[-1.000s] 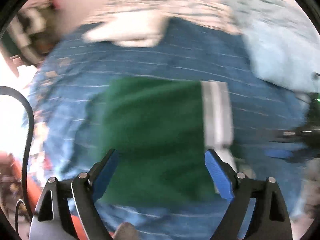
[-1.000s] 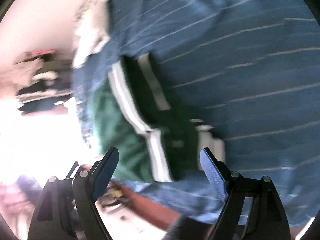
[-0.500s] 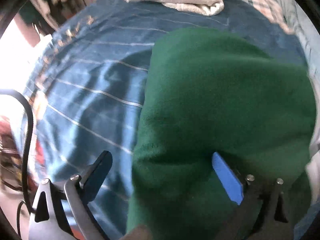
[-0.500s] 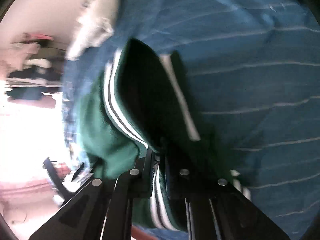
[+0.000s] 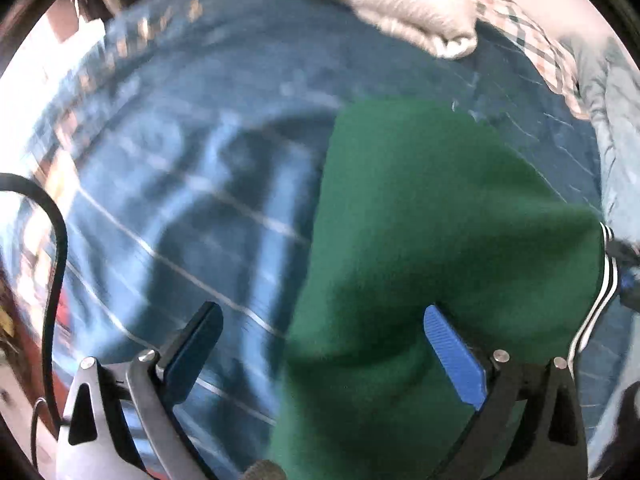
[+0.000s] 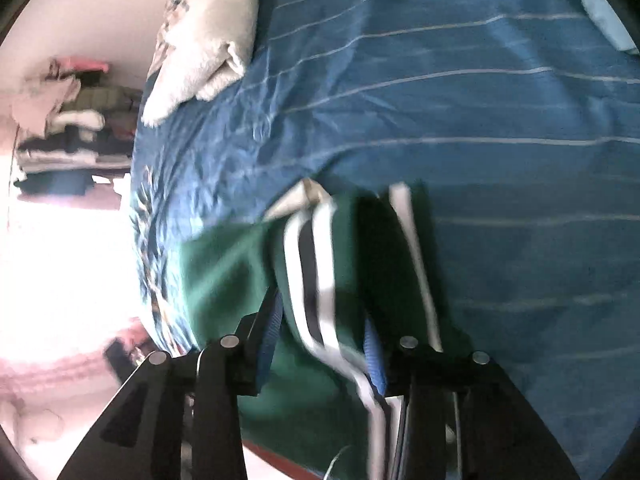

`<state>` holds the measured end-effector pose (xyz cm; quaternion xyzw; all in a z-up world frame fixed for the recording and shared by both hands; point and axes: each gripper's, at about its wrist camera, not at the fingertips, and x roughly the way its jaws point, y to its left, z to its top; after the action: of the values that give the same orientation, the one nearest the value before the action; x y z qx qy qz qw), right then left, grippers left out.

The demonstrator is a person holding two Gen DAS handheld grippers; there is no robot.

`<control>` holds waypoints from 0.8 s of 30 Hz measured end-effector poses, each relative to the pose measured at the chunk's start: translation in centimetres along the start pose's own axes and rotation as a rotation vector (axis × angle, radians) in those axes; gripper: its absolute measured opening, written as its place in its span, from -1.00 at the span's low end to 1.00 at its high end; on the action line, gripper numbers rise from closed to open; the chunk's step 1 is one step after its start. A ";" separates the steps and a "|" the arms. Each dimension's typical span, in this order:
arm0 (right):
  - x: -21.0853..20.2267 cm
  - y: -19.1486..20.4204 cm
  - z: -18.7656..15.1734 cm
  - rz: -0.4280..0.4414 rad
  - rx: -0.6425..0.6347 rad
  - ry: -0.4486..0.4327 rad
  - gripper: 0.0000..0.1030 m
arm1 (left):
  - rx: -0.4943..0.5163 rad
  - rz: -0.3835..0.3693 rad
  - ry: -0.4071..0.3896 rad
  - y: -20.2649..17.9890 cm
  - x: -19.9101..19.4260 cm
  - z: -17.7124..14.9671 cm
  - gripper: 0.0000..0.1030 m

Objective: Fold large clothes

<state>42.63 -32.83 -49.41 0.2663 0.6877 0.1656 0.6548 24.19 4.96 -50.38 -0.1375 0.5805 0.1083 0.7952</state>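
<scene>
A green garment (image 5: 420, 220) with a white and dark striped band (image 6: 308, 264) lies bunched on a blue striped bedsheet (image 5: 180, 200). My left gripper (image 5: 320, 320) hangs wide open just above the garment's left edge. Its right pad (image 5: 452, 356) is over the green cloth and its left pad (image 5: 192, 344) is over bare sheet. In the right wrist view, my right gripper (image 6: 324, 336) has its jaws opening, with the striped band and green cloth (image 6: 224, 264) loose between the pads. The band's end also shows at the left wrist view's right rim (image 5: 600, 292).
A folded white towel (image 5: 400, 8) (image 6: 204, 52) lies at the far end of the bed, beside a checked cloth (image 5: 532, 40). A pale blue cloth (image 5: 616, 120) lies along the right side. Stacked clothes on shelves (image 6: 68, 120) stand beyond the bed. A black cable (image 5: 56, 240) loops at the left.
My right gripper came down open, shut on the striped band, and now has its jaws apart again. My left gripper dropped closer and shifted to the garment's left edge, staying open.
</scene>
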 end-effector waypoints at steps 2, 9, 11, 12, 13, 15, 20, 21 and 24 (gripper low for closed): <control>0.8 -0.2 0.9 0.038 0.033 -0.067 -0.87 | 0.017 0.018 -0.043 -0.3 -1.2 0.9 1.00; 2.5 -0.4 5.4 -0.113 0.059 -0.057 -0.95 | 0.096 0.066 -0.087 -1.2 -1.6 2.2 1.00; 2.4 -1.1 5.3 -0.094 0.082 0.016 -0.91 | 0.107 0.070 -0.056 -1.3 -0.9 2.3 1.00; 1.9 -0.8 5.0 -0.081 0.073 0.016 -0.78 | 0.107 0.072 -0.048 -1.5 -0.9 2.0 1.00; 0.6 -0.5 4.1 -0.080 0.044 0.011 -0.73 | 0.108 0.064 -0.042 -1.7 -1.0 1.6 1.00; -1.4 -0.6 2.5 -0.096 0.020 0.009 -0.71 | 0.124 0.071 -0.034 -2.3 -0.9 0.8 1.00; -1.5 -3.2 -3.8 -0.085 0.042 0.140 -0.42 | 0.235 0.200 0.063 -5.2 3.5 -1.9 1.00; -0.8 -3.7 -4.7 -0.110 0.045 0.171 -0.40 | 0.248 0.219 0.037 -5.6 3.7 -2.2 1.00; 2.0 -5.4 -6.5 -0.113 0.077 0.221 -0.40 | 0.279 0.237 -0.066 -6.7 3.3 -2.6 1.00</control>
<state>35.38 -35.20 -53.62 0.2322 0.7754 0.1304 0.5726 25.06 -2.18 -53.69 0.0470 0.5758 0.1243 0.8067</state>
